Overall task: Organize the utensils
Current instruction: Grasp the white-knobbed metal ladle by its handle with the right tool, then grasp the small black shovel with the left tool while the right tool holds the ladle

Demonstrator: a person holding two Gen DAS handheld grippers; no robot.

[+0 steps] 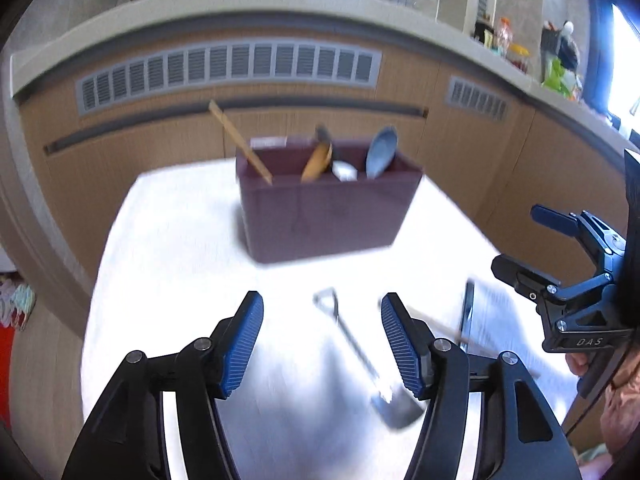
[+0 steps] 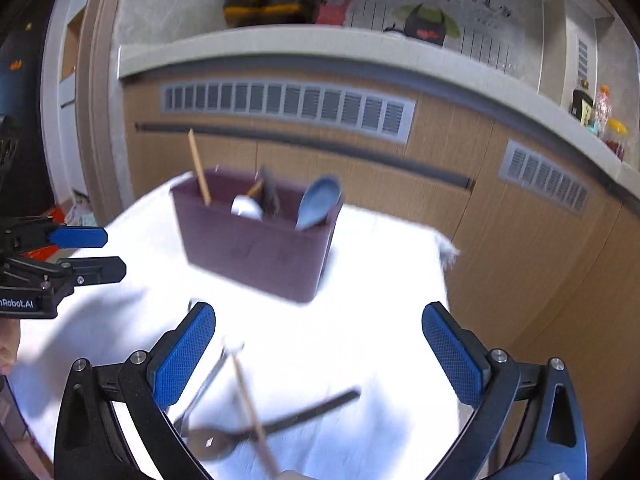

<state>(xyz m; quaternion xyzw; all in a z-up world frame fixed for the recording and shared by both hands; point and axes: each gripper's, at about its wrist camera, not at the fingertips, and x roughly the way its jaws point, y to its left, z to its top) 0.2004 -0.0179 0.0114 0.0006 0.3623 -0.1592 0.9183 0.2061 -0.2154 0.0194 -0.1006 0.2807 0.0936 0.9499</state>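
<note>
Both my claws, left claw and right claw, gape empty; holder part-filled, metal spoon and chopstick wait on the table.

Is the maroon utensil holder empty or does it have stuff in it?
Not empty: the utensil holder holds a wooden chopstick, a blue spoon and other utensils.

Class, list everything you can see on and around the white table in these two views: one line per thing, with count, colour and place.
Utensil box: one, maroon, far part of white table.
Chopstick: one, wooden, upright in box's left end.
Spoon: one, blue-grey, box's right end.
Shovel-shaped spoon: one, silver, lying on table.
Dark-handled spoon: one, lying near, crossed by a loose wooden chopstick.
Cabinets: wood-coloured, grey vents, behind table.
Left gripper: blue pads, open.
Right gripper: blue pads, open.
</note>
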